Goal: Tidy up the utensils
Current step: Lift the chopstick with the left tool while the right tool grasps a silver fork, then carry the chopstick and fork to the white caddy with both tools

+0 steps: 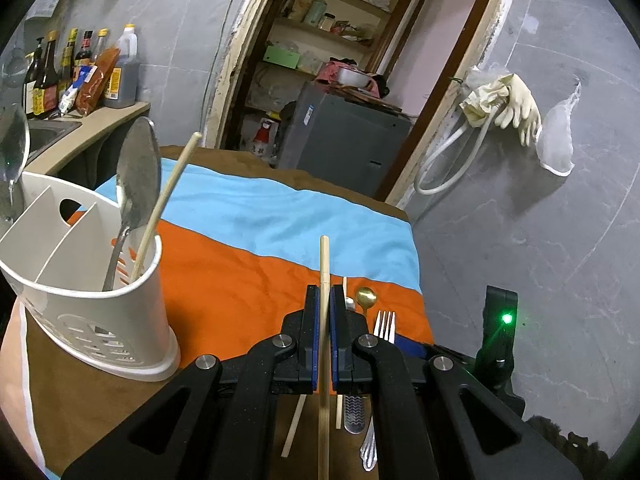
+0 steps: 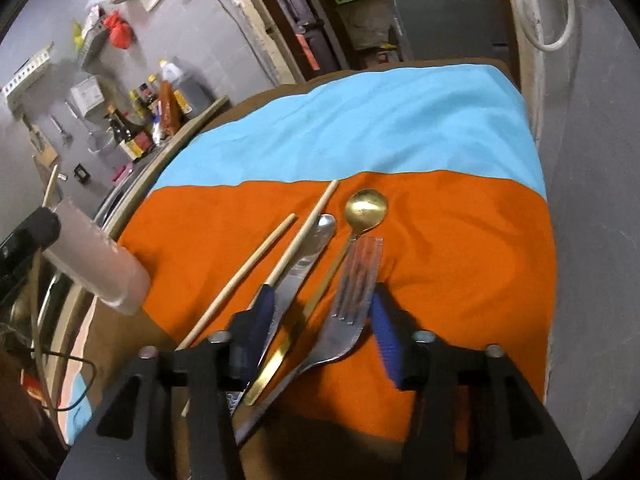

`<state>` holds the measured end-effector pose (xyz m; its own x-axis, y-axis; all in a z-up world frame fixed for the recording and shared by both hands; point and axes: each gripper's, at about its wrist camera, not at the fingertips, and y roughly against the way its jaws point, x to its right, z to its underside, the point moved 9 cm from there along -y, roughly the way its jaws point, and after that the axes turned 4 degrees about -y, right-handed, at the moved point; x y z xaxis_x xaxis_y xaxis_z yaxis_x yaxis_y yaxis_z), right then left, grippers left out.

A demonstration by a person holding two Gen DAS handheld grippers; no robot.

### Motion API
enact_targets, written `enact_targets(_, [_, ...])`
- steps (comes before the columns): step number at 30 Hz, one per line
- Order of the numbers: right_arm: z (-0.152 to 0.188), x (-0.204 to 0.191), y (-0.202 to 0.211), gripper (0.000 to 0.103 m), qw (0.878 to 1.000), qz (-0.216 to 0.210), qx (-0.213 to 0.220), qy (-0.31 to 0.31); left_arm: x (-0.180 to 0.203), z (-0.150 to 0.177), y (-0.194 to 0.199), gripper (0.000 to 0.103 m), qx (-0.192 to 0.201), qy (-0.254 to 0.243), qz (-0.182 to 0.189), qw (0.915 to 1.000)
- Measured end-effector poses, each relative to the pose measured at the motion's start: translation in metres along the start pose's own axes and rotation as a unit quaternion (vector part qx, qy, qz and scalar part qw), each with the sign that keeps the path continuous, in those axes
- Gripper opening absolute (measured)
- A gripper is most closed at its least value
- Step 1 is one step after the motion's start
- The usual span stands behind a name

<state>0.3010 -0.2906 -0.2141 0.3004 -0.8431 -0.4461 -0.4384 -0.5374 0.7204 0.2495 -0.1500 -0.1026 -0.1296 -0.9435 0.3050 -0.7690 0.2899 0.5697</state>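
Observation:
My left gripper (image 1: 324, 300) is shut on a wooden chopstick (image 1: 324, 264) and holds it above the table, right of the white utensil caddy (image 1: 100, 292). The caddy holds a large metal spoon (image 1: 138, 184) and a chopstick (image 1: 168, 200). My right gripper (image 2: 320, 308) is open, low over the orange cloth, its jaws either side of a silver fork (image 2: 352, 296), a gold spoon (image 2: 365, 208) and a table knife (image 2: 308, 256). Two chopsticks (image 2: 256, 260) lie left of them. The fork (image 1: 384, 325) and gold spoon (image 1: 366, 298) also show in the left wrist view.
An orange and blue cloth (image 2: 440, 220) covers the table. The caddy's pale side (image 2: 96, 268) stands at the table's left in the right wrist view. A counter with sauce bottles (image 1: 80, 72) and a sink lies far left. Grey tiled floor (image 1: 540, 260) lies right of the table.

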Motion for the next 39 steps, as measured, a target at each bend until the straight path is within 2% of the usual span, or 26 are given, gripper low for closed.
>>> enact_targets(2, [-0.001,0.014,0.002,0.014,0.999,-0.02,0.001,-0.039,-0.003,0.0,0.001,0.002,0.001,0.004,-0.003,1.0])
enact_targets(3, [-0.001,0.021,0.002,0.01,0.998,-0.031,0.0,-0.06,-0.005,0.0,0.001,0.002,0.001,0.006,-0.004,1.0])
enact_targets(5, [-0.002,0.022,0.0,0.009,0.997,-0.043,-0.002,-0.068,-0.007,0.0,0.001,0.002,0.001,0.009,-0.008,0.9999])
enact_targets(9, [0.0,0.007,-0.004,0.009,0.999,-0.029,-0.018,-0.02,-0.007,0.001,-0.001,0.002,-0.001,0.013,-0.011,0.9999])
enact_targets(15, [-0.001,0.003,-0.003,0.006,1.0,-0.003,-0.01,-0.011,-0.005,0.0,0.0,0.002,0.002,0.008,-0.011,0.9999])
enact_targets(19, [0.001,-0.009,0.016,0.004,1.0,0.009,0.03,-0.001,-0.004,-0.001,0.006,0.002,0.008,0.002,-0.007,0.9999])
enact_targets(22, [0.0,-0.025,0.041,0.002,0.996,0.031,0.077,0.024,-0.002,-0.004,0.013,0.002,0.018,-0.003,-0.001,0.9998])
enact_targets(27, [-0.003,-0.061,0.085,0.001,0.983,0.069,0.155,0.074,-0.002,-0.014,0.031,0.002,0.043,-0.001,0.012,0.999])
enact_targets(34, [-0.012,-0.091,0.108,0.001,0.973,0.086,0.197,0.088,-0.009,-0.033,0.062,0.002,0.063,0.007,0.031,0.9975])
enact_targets(39, [-0.034,-0.125,0.135,0.001,0.958,0.089,0.248,0.111,-0.014,-0.057,0.09,0.002,0.091,0.007,0.04,0.995])
